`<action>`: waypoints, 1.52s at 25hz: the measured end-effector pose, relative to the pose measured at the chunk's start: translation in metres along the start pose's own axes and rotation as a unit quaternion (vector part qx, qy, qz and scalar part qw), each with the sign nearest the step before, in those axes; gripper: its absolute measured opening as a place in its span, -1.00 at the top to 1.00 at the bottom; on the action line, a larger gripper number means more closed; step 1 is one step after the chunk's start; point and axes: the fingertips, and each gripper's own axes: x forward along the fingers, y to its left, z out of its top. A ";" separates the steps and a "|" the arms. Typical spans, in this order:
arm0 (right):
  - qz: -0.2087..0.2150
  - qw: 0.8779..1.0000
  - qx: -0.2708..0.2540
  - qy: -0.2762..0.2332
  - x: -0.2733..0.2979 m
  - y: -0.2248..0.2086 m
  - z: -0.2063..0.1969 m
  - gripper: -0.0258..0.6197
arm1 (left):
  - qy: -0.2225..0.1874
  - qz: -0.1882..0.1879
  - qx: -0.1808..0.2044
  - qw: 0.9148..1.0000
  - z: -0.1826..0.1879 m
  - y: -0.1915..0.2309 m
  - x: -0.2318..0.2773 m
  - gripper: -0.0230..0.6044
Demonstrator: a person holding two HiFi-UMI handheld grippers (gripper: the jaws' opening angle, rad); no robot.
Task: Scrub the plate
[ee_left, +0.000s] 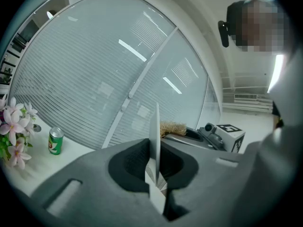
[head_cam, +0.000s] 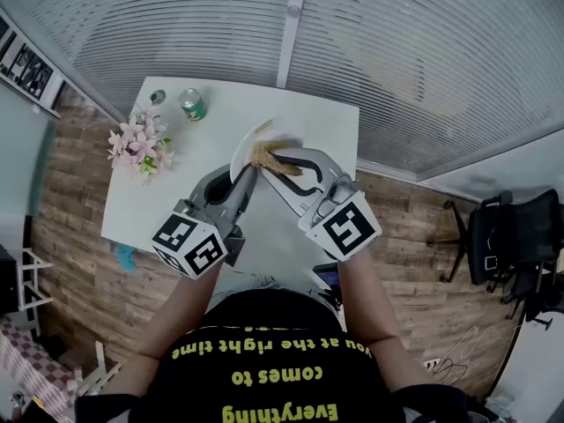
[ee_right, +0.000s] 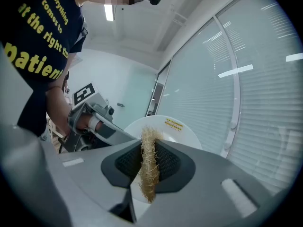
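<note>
Closest to me, the left gripper (ee_left: pixel 154 150) is clamped on the rim of a white plate (ee_left: pixel 155 119) and holds it up on edge over the white table (head_cam: pixel 328 122). The right gripper (ee_right: pixel 149 149) pinches a straw-coloured fibre scrubber (ee_right: pixel 147 178), which sits against the plate's face beside a small yellow label. Farther back on the table stand a green can (head_cam: pixel 192 104) and pink flowers (head_cam: pixel 139 144). A ribbed glass wall (head_cam: pixel 397 51) lies beyond.

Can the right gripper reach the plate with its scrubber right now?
Probably yes. The right gripper is shut on the scrubber, and the plate, held on edge by the left gripper, turns a broad side to it, with nothing between them.
</note>
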 end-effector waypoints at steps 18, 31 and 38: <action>-0.097 0.994 0.049 -0.013 -0.029 -0.057 -0.028 0.73 | 0.000 -0.003 -0.002 1.000 0.001 -0.003 0.003 0.86; -0.059 0.998 0.034 0.017 -0.018 -0.028 -0.037 0.74 | -0.002 0.000 -0.009 1.000 0.001 -0.001 0.003 0.86; -0.030 0.999 0.031 0.030 -0.009 -0.005 -0.035 0.74 | -0.001 0.004 -0.010 1.000 0.000 0.002 0.001 0.86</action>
